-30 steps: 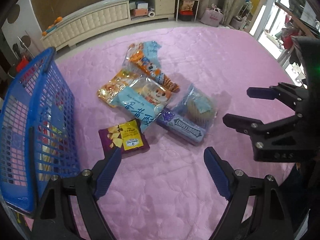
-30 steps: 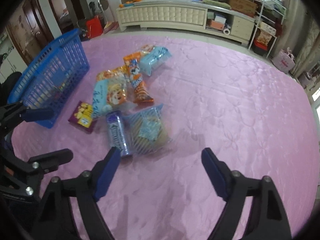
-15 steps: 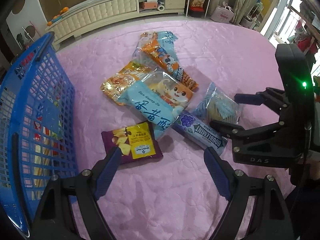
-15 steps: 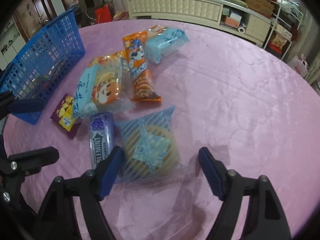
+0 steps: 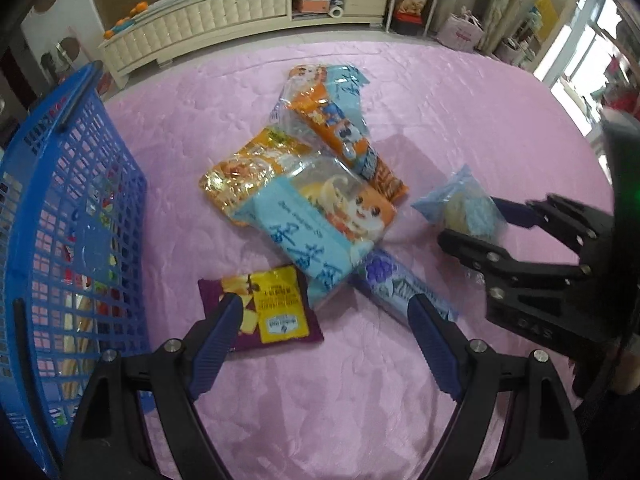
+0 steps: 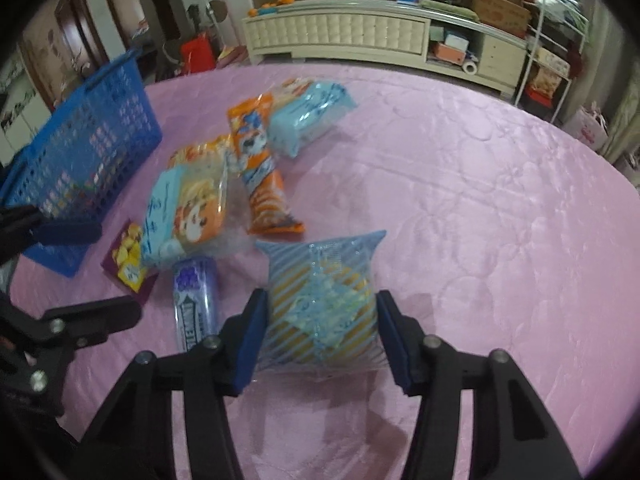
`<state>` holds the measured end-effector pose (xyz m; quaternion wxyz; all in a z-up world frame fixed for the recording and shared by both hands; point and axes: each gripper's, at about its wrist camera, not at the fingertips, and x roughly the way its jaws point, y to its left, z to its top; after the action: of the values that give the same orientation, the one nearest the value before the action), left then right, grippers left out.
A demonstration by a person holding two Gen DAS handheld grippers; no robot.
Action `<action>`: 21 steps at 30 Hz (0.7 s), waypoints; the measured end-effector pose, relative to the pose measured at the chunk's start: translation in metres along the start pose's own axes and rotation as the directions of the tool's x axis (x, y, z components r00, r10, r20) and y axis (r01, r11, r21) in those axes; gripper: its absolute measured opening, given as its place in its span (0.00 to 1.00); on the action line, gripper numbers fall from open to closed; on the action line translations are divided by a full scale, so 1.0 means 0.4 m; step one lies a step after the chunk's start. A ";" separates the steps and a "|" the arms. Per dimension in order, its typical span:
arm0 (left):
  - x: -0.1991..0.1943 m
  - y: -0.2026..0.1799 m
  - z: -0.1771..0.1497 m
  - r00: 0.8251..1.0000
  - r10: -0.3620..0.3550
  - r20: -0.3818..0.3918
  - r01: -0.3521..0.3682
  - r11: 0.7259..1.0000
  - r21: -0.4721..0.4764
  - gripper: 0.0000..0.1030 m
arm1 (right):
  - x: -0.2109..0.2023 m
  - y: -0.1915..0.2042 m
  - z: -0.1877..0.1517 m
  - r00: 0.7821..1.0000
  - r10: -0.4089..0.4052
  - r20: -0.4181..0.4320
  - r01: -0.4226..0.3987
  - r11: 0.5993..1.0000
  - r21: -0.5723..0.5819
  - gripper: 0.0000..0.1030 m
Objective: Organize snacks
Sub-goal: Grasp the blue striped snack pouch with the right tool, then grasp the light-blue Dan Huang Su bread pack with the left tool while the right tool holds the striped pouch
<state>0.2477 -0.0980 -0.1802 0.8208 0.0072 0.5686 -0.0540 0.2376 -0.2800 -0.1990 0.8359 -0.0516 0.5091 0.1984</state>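
Nearest the right wrist camera, the right gripper [image 6: 318,338] stood with its blue pads against both sides of the blue-striped pastry bag [image 6: 322,308], clamped on it; the bag's long axis ran away from the camera, its crimped end pointing far. Just left of it lay the purple gum pack [image 6: 195,304], its length also running near to far. In the left wrist view, the left gripper [image 5: 320,330] hung wide open and held nothing, its left pad over the purple-and-yellow chip packet [image 5: 266,312]. Beyond lay the light-blue cartoon bag [image 5: 316,224], long axis slanting from near right to far left, over a golden bag [image 5: 244,176]. Farther still, an orange packet [image 5: 344,140] pointed far left. The blue basket [image 5: 52,220] stood on the pink cloth [image 5: 460,120] at the left.
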 end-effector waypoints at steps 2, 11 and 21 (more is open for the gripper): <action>0.017 0.013 0.020 0.999 -0.027 -0.024 0.025 0.999 -0.045 0.80 | -0.012 -0.012 0.012 1.000 0.010 0.009 -0.010 1.000 0.023 0.57; 0.091 0.058 0.087 0.994 -0.083 -0.067 0.068 0.977 -0.201 0.80 | -0.008 -0.051 0.034 1.000 0.006 0.010 -0.006 0.997 0.080 0.57; 0.123 0.041 0.149 0.991 -0.103 -0.082 0.081 0.969 -0.235 0.80 | 0.002 -0.061 0.038 1.000 -0.004 -0.001 0.004 0.995 0.099 0.57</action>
<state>0.3220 -0.0900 -0.2056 0.7852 -0.1121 0.6085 -0.0253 0.2597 -0.2978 -0.1953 0.8378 -0.0112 0.5183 0.1713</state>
